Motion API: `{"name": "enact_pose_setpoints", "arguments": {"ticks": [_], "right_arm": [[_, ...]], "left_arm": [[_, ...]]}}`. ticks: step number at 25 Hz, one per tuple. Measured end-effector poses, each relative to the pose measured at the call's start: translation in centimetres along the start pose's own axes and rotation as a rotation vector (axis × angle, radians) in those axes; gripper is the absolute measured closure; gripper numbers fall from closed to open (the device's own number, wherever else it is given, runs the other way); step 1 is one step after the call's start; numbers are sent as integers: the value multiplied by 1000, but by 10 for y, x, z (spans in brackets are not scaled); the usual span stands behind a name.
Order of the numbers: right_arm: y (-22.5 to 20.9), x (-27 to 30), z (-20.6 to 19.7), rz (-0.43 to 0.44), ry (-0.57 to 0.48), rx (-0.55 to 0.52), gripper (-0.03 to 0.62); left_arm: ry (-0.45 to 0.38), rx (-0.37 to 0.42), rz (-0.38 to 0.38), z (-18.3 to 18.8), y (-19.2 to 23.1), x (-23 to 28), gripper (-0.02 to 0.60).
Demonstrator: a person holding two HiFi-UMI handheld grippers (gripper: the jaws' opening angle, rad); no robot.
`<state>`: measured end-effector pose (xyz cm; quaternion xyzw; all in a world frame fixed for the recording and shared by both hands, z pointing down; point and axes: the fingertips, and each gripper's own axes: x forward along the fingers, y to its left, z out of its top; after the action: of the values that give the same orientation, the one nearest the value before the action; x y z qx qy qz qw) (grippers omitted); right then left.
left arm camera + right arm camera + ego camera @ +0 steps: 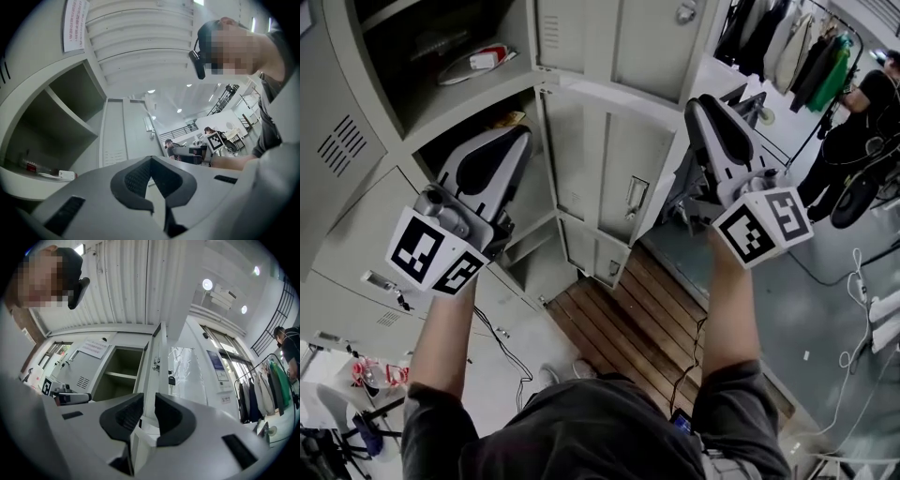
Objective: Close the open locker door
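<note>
Two claws are raised in my head view: the left claw [518, 134] and the right claw [700, 103], beside the open grey sheet-metal locker door [591, 169].

Left gripper view: ribbed black jaws meet, closed, empty.

Right gripper view: jaws parted, with the door's thin edge in the gap.

The grey metal locker door [619, 150] stands swung wide open beside its dark compartment [473, 122].

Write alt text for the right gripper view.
The right gripper has its fingers apart, with the edge of the open locker door lined up in the gap between them. Left of the door is an open compartment with a shelf. Clothes on a rack hang at far right.
</note>
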<state>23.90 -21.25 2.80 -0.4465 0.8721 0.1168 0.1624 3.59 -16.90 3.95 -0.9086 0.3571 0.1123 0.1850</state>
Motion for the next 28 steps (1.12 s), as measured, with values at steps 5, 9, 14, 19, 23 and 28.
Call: {"name": "enact_pose_setpoints", "arguments": {"ticks": [5, 9, 14, 19, 23, 28], "right_arm": [[-8, 10, -1, -40, 12, 3, 501], [-15, 16, -3, -72, 15, 4, 485], [-25, 21, -5, -86, 5, 33, 479], [-23, 30, -2, -39, -9, 48, 467], [-27, 33, -7, -44, 5, 56, 467], [-17, 38, 0, -3, -5, 20, 488]], "left_arm": [[-8, -20, -44, -3, 6, 8, 568], [-20, -34, -72, -7, 14, 13, 568], [-35, -45, -99, -10, 23, 21, 568], [-47, -51, -126, -11, 27, 30, 568], [-53, -57, -135, -12, 30, 35, 568], [-53, -59, -128, -12, 31, 33, 568]]}}
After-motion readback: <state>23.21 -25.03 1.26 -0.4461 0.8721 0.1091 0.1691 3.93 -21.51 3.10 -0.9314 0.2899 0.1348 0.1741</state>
